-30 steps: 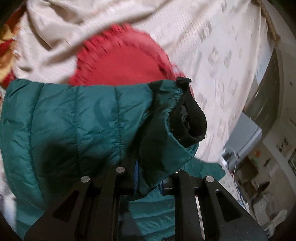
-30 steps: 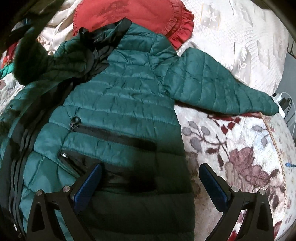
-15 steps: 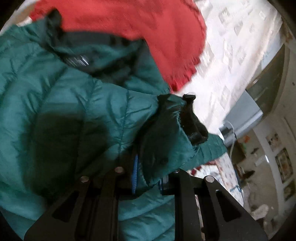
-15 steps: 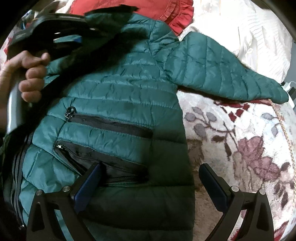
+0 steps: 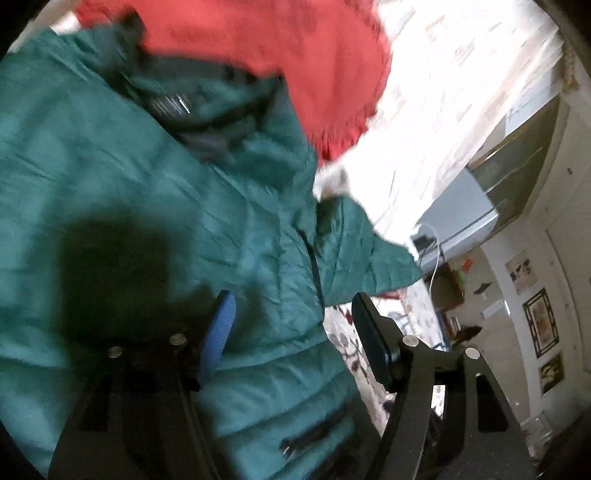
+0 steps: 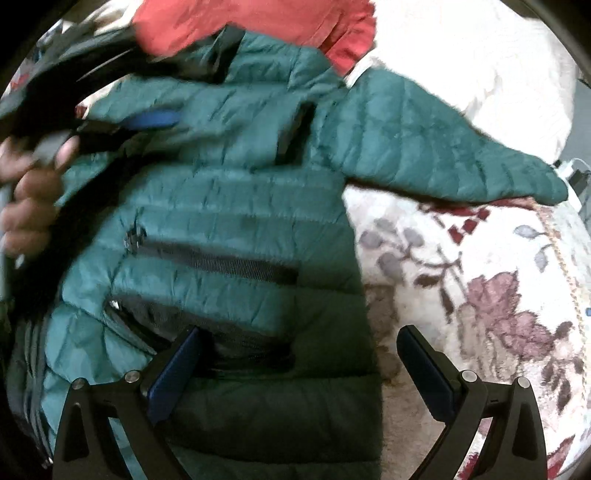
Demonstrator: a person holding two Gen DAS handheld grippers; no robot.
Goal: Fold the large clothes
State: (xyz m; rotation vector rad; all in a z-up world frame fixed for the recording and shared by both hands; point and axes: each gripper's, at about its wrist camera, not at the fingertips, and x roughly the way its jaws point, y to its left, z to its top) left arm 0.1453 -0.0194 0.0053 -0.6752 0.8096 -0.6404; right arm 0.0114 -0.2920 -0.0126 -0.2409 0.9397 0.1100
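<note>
A teal quilted puffer jacket (image 6: 236, 206) lies front up on a floral bedspread, one sleeve (image 6: 443, 155) stretched out to the right. In the left wrist view the jacket (image 5: 147, 192) fills the frame, its black-lined collar (image 5: 192, 110) at the top. My left gripper (image 5: 291, 306) is open and empty just above the jacket's chest; it shows blurred in the right wrist view (image 6: 147, 120), held by a hand. My right gripper (image 6: 299, 347) is open and empty over the jacket's lower hem, near its zip pockets (image 6: 218, 262).
A red frilled cushion (image 6: 258, 22) lies beyond the collar, also in the left wrist view (image 5: 288, 55). A cream quilt (image 6: 480, 66) covers the far bed. The floral bedspread (image 6: 480, 277) is bare to the right. A grey box with cables (image 5: 454, 221) stands off the bed.
My left gripper has let go of the cuffed sleeve it held and opened. The sleeve now lies folded over the jacket's front. The right gripper stays open over the hem.
</note>
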